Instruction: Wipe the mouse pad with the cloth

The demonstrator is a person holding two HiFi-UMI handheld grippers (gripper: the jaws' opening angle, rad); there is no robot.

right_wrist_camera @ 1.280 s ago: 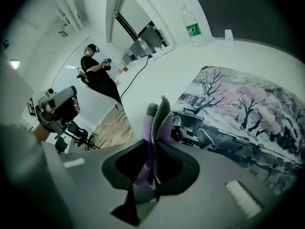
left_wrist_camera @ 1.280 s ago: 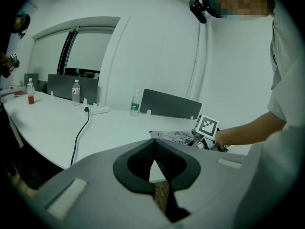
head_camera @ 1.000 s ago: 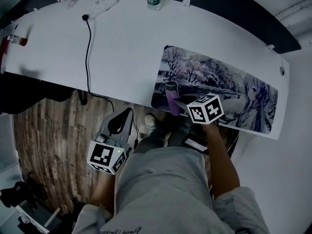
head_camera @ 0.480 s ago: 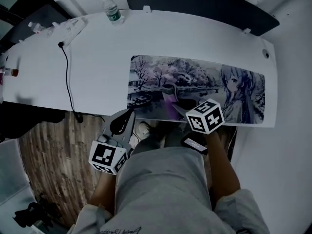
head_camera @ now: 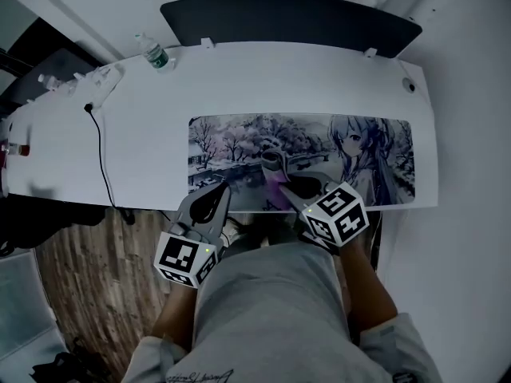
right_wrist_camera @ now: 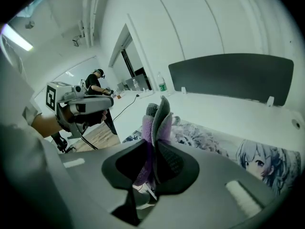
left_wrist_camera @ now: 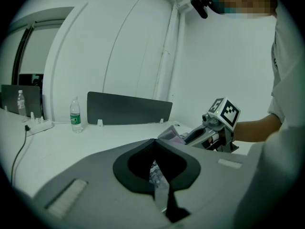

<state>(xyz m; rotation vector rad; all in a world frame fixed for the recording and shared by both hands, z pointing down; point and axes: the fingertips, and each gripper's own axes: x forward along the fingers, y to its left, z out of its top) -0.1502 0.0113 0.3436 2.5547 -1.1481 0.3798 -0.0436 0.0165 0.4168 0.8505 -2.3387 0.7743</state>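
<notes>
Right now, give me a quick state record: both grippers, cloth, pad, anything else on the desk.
mouse pad: long, printed, lying flat on the white desk
right gripper: tongs shut on the cloth, over the mouse pad's near edge
cloth: purple and grey, bunched, sticking out past the tongs
cloth contact with mouse pad: cannot tell
left gripper: tongs together, nothing seen between them, by the mouse pad's near left corner
other items: water bottle, power strip with cable, at the desk's far left
</notes>
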